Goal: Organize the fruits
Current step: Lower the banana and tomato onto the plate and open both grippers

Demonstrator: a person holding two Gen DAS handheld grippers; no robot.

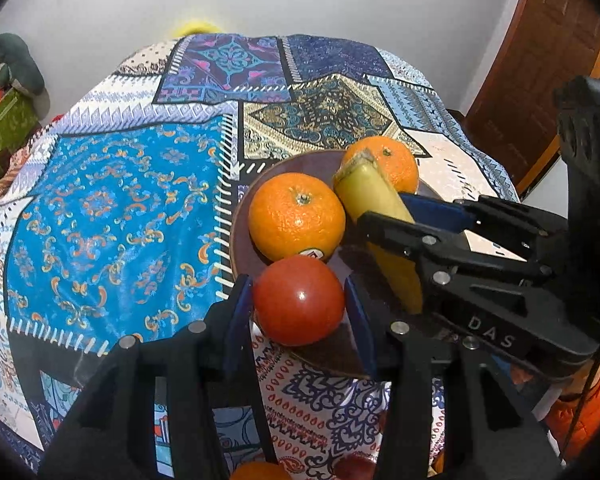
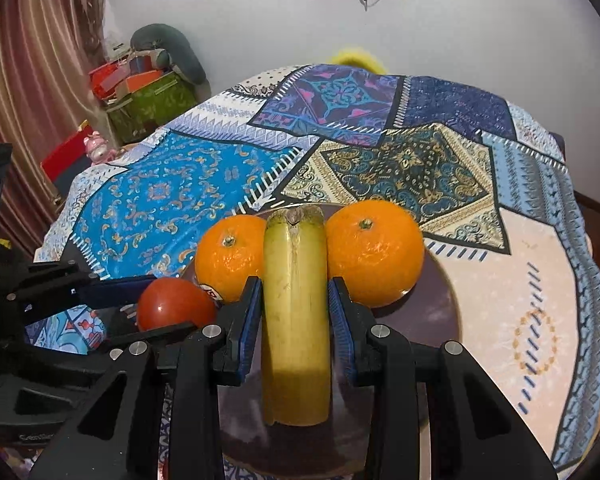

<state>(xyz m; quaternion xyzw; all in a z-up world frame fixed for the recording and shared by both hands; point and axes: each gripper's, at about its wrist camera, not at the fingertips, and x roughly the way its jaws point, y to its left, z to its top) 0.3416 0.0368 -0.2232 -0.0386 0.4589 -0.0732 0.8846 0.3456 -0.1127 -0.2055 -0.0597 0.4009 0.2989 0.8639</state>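
Observation:
A brown plate on the patterned tablecloth holds two oranges, a yellow banana and a red tomato. My left gripper has its blue pads on both sides of the tomato at the plate's near edge, shut on it. My right gripper has its pads against both sides of the banana, which lies between the two oranges. The right gripper also shows in the left wrist view.
The round table is covered with a blue patchwork cloth. More fruit lies at the near edge under my left gripper. Boxes and a grey cushion stand to the far left; a wooden door is to the right.

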